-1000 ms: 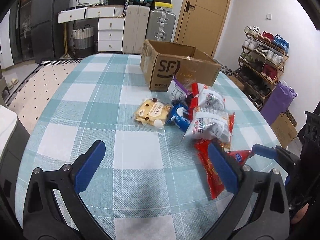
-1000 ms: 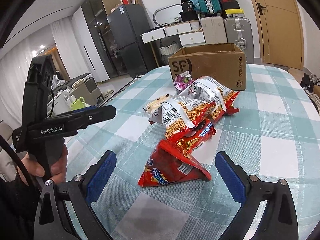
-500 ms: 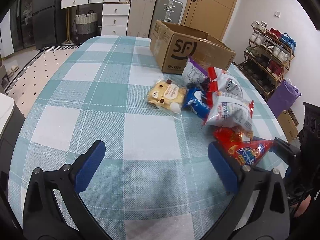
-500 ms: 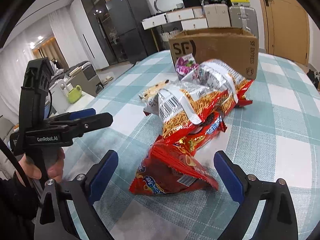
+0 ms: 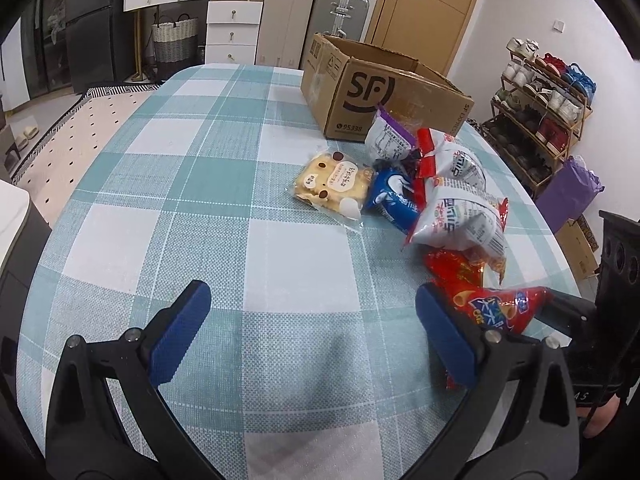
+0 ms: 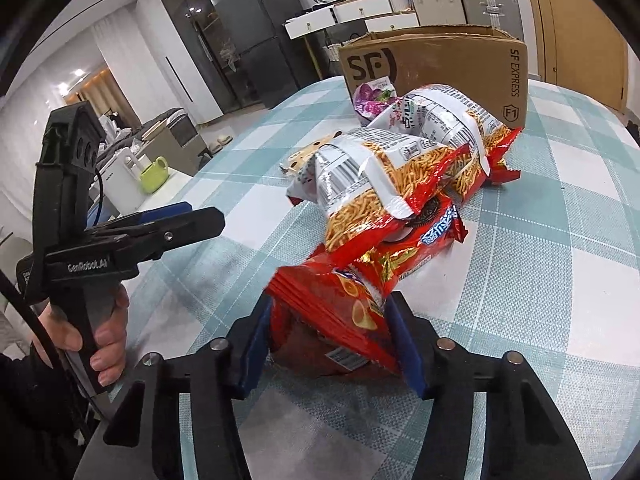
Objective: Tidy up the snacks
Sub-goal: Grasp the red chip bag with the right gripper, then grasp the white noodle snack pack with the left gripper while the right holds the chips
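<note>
The right tongs (image 6: 329, 334) have just been closing, and now they pinch the red chip bag (image 6: 340, 312) at its near end. The blue pads squash the bag from both sides. The left tongs (image 5: 310, 332) are spread wide over the bare counter (image 5: 208, 184), with nothing between them.

To do this step well, the person should lift the red bag slowly, because its far end sits right against the pile of snacks. A quick pull could drag the cookie pack (image 6: 424, 236) along. A soft squeeze is best, since chips break easily.

Past the right tongs lie the two noodle snack bags (image 6: 384, 176), and behind them the purple pack (image 6: 372, 98). Farthest away stands the cardboard box (image 6: 448, 64), likely where the snacks go.

The inside of the box cannot be seen. The red bag's underside is hidden. The yellow cake pack (image 5: 332, 184) is mostly covered in the right view.
</note>
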`<state>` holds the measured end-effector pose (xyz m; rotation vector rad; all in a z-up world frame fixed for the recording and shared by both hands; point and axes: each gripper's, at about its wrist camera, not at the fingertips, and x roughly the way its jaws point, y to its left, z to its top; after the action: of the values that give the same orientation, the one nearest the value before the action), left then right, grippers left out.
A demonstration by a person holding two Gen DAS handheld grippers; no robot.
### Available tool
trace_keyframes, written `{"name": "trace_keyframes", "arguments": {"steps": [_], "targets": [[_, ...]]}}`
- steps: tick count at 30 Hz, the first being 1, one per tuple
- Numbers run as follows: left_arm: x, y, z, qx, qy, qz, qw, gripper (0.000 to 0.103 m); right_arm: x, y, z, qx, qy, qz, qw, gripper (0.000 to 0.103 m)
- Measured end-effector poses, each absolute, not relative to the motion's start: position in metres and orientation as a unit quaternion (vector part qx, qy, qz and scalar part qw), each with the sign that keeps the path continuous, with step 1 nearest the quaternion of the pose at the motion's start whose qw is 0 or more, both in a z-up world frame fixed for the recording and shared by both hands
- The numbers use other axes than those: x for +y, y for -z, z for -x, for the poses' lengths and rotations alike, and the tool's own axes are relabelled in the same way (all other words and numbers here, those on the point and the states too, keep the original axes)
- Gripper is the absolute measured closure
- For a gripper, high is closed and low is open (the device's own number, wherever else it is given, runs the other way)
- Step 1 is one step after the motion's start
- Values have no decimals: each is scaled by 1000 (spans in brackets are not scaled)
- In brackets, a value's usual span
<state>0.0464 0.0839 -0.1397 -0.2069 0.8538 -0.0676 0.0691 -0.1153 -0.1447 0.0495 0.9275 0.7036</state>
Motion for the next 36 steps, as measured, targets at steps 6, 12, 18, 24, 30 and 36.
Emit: {"name": "trace_keyframes", "arguments": {"steps": [6,12,18,24,30,36], "targets": [[79,131,-35,407,33,93,908,1,-122,126,-47,394,-325,-22,859,54],[70,118,-22,396,39,82,914,1,-135,115,-34,379,-320,-33,868,54],[61,105,-16,389,44,70,917,1,-160,94,-15,334,-297,-49,893,54],[51,98,-23,395,60,70,914,1,-182,94,-12,335,-286,-76,895,54],[33,96,-40,409,81,58,907,1,-197,100,-10,338,-281,-95,893,53],[18,102,-62,430,92,66,896,1,-202,100,-6,333,-275,-87,898,53]]}}
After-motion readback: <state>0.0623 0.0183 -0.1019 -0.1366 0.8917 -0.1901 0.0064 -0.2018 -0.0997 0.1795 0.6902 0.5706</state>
